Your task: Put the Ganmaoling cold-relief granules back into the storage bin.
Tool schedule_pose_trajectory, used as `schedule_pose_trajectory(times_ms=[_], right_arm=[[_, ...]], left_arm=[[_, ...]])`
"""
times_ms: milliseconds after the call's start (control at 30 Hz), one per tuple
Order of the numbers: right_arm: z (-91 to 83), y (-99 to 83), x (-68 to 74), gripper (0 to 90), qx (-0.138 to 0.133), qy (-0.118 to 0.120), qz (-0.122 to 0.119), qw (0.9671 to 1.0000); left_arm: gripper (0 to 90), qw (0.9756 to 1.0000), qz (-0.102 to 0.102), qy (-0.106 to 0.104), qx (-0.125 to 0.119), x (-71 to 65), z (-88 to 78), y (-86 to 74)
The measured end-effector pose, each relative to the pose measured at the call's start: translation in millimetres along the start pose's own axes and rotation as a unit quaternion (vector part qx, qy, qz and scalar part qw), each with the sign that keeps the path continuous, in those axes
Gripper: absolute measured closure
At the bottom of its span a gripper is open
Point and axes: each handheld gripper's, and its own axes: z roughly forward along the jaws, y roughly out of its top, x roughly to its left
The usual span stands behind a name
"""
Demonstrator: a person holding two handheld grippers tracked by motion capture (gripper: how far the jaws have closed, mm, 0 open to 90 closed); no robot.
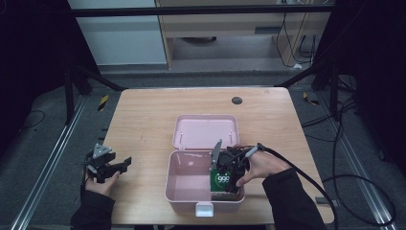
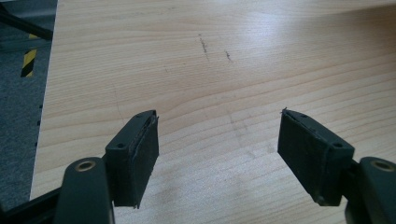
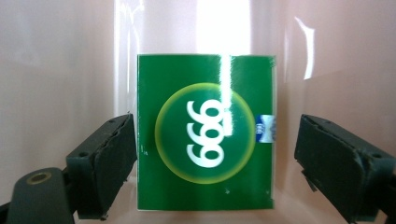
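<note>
A green packet (image 3: 205, 135) with a round yellow-ringed logo and white digits lies flat on the floor of an open pink box (image 1: 168, 184), in its right part (image 1: 223, 180). My right gripper (image 3: 217, 140) points down into the box (image 1: 232, 184) with one jaw on each side of the packet. Its jaws are open, and a gap shows between the right pad (image 3: 327, 158) and the packet's edge. At the table's left front, my left gripper (image 1: 120, 168) is held just over bare wood. Its jaws (image 2: 217, 144) stand wide open with nothing between them.
The pink lid (image 1: 206, 132) lies folded back flat behind the box, and a white latch (image 1: 204, 209) sticks out at the front wall. A dark round grommet (image 1: 237, 100) sits near the wooden table's (image 1: 143, 120) far edge. Cables trail off to the right.
</note>
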Motion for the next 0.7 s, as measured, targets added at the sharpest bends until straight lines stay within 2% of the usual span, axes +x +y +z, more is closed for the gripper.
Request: schedule_pose_trajectory(times_ms=[67, 200, 233, 367, 467, 533, 633, 667, 700], right_arm=[[-2.5, -0.3, 0.0, 13.1, -0.004, -0.003, 0.003, 1.0000], [-19.1, -4.6, 0.3, 12.1, -0.034, -0.023, 0.018, 0.9990], [-29.6, -7.6, 0.7, 12.1, -0.054, -0.037, 0.029, 0.9974], [-51.9, -15.8, 1.3, 12.6, -0.102, -0.059, 0.047, 0.9920], [-66.0, -23.6, 1.9, 12.0, -0.120, -0.074, 0.056, 0.9884], [-70.1, -26.1, 2.1, 11.6, -0.123, -0.079, 0.059, 0.9875], [-80.7, -33.7, 2.7, 10.8, -0.143, -0.095, 0.070, 0.9826], [-85.9, -39.5, 2.0, 10.7, -0.165, -0.103, 0.084, 0.9774], [-87.9, -42.8, 1.6, 10.7, -0.170, -0.108, 0.092, 0.9752]], left_arm=[[28.3, 1.0000, 0.000, 0.000, 0.000, 0.0, 0.1, 0.1], [28.4, 1.0000, 0.000, 0.000, 0.000, -0.2, 0.1, 0.0], [28.4, 1.0000, 0.000, 0.000, 0.000, -0.1, 0.2, 0.0], [29.0, 1.0000, -0.001, -0.002, 0.000, 0.0, 0.1, 0.0], [29.6, 1.0000, -0.001, -0.003, 0.002, 0.0, 0.4, -0.1], [29.8, 1.0000, 0.000, -0.003, 0.002, 0.0, 0.6, -0.1], [30.4, 1.0000, -0.001, -0.003, 0.003, -0.2, 0.5, -0.1], [30.6, 1.0000, -0.001, -0.003, 0.003, -0.1, 0.5, -0.1], [30.7, 1.0000, 0.000, -0.003, 0.004, 0.0, 0.5, -0.2]])
